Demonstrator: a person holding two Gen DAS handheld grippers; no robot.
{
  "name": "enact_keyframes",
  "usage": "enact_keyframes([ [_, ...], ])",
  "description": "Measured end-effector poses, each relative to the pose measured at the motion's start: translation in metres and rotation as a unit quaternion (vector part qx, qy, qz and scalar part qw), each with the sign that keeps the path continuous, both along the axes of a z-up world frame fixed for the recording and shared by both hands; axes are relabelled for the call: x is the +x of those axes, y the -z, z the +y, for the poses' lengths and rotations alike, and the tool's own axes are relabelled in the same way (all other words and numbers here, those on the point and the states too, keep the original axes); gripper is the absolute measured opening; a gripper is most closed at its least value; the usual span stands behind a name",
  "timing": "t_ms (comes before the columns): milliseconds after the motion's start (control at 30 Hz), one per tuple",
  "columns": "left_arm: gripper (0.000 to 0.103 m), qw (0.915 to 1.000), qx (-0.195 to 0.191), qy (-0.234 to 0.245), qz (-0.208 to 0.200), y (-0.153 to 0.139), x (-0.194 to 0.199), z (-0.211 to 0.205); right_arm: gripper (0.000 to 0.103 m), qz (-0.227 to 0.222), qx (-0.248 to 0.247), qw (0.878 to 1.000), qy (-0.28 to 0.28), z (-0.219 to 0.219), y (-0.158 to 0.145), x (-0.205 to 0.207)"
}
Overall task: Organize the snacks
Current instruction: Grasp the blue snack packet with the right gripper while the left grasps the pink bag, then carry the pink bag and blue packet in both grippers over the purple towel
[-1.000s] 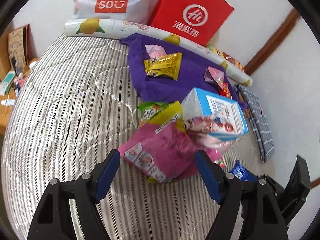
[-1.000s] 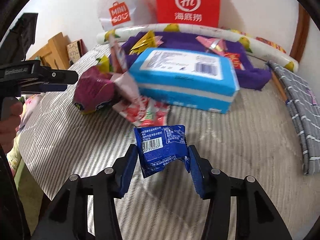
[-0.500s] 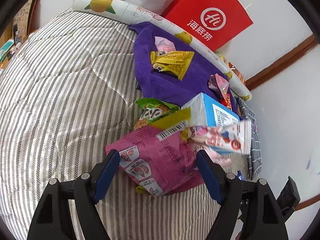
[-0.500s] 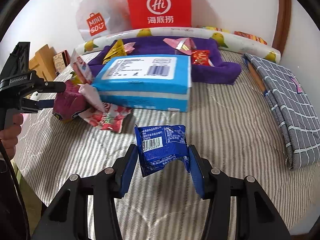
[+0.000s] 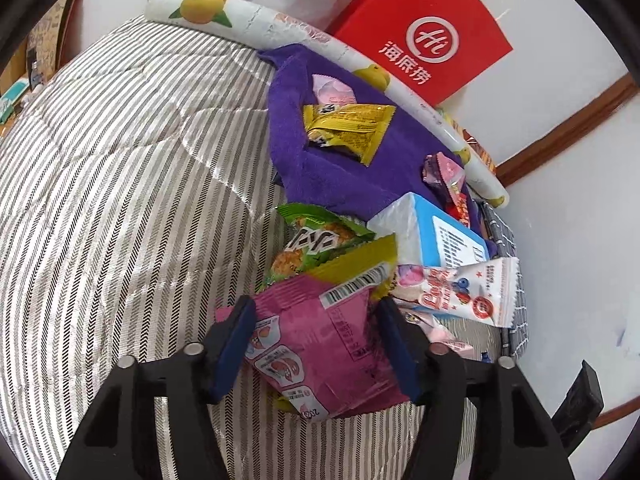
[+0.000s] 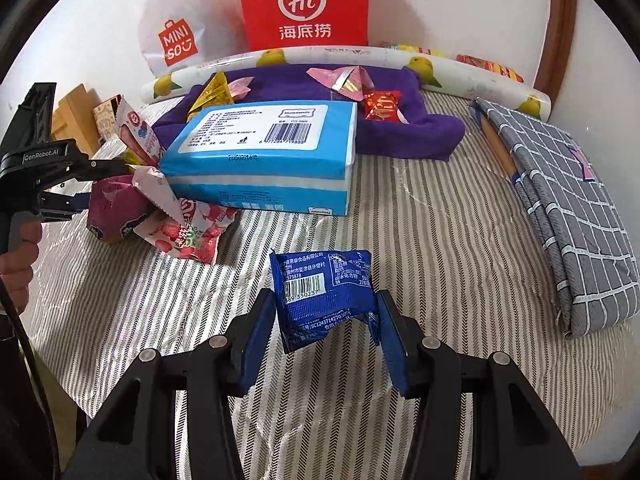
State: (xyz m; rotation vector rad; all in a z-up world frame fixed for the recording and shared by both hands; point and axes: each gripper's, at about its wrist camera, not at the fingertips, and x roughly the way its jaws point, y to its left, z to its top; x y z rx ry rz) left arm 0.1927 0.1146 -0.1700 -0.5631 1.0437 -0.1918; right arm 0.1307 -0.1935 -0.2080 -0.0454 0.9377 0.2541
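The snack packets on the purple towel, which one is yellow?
The yellow packet lying flat near the middle of the purple towel, partly overlapping a pale pink packet. The other towel packets are pink or red.

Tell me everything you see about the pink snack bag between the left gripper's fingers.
The pink snack bag is a crinkly, glossy plastic pouch in magenta with a yellow-green edge, a white barcode label and small fruit pictures. It lies tilted on the striped bedcover, back side up, between the blue pads of the left gripper, whose jaws are closing on it. Its upper end overlaps a green snack bag; a white and red packet lies beside it.
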Motion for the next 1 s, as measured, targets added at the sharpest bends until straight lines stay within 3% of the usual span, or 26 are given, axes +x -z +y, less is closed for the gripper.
enact_keyframes([
  [267,0.034,0.9995,-0.017,0.009,-0.027,-0.011,-0.017,0.009,0.050,-0.007,-0.005,1.000,-0.007,0.009,-0.008,-0.004],
  [1000,0.030,0.9971,0.007,0.029,-0.070,-0.045,-0.060,0.008,0.049,-0.035,-0.012,0.999,-0.029,0.038,-0.038,-0.023],
])
